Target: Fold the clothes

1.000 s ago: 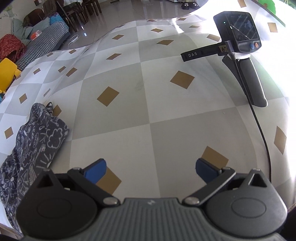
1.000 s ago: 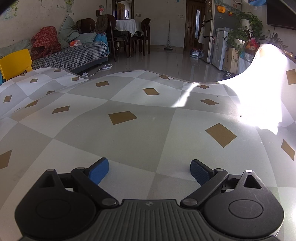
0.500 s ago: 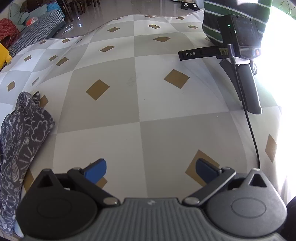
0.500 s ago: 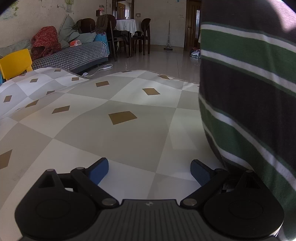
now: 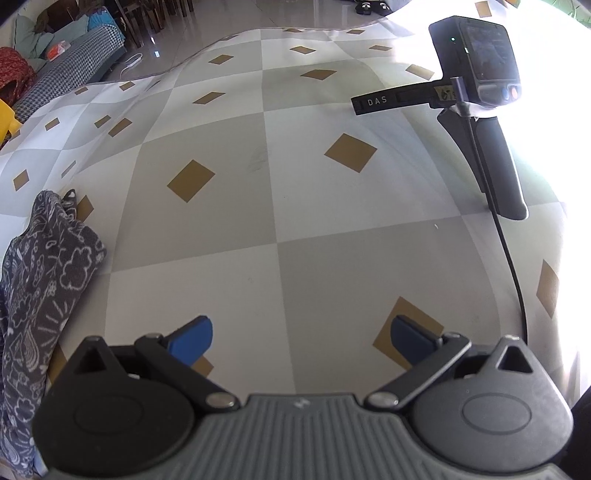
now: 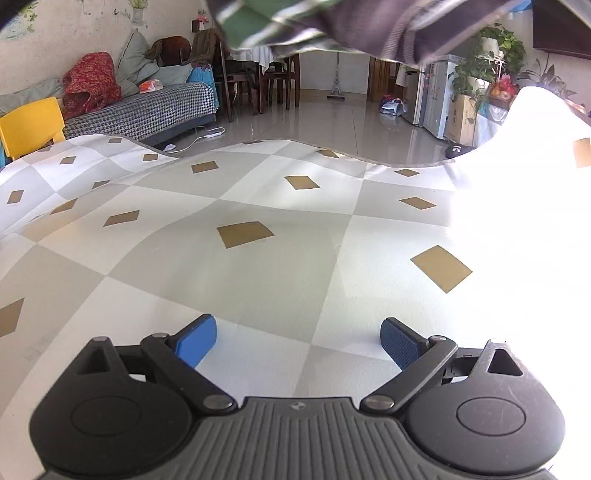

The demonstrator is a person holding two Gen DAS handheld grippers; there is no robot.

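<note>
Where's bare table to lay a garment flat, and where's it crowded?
The middle of the checkered tablecloth is bare, between the patterned dark cloth at the left edge and the other handheld device with its cable on the right. Those two edges are crowded. A striped garment hangs above the far side.

landmark: table | patterned garment on its left edge | handheld device on its far right | striped garment above its far side | sofa beyond it, left

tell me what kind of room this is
Most likely a home living and dining room: a houndstooth-covered sofa, a dining table with wooden chairs and potted plants lie beyond the checked tablecloth.
</note>
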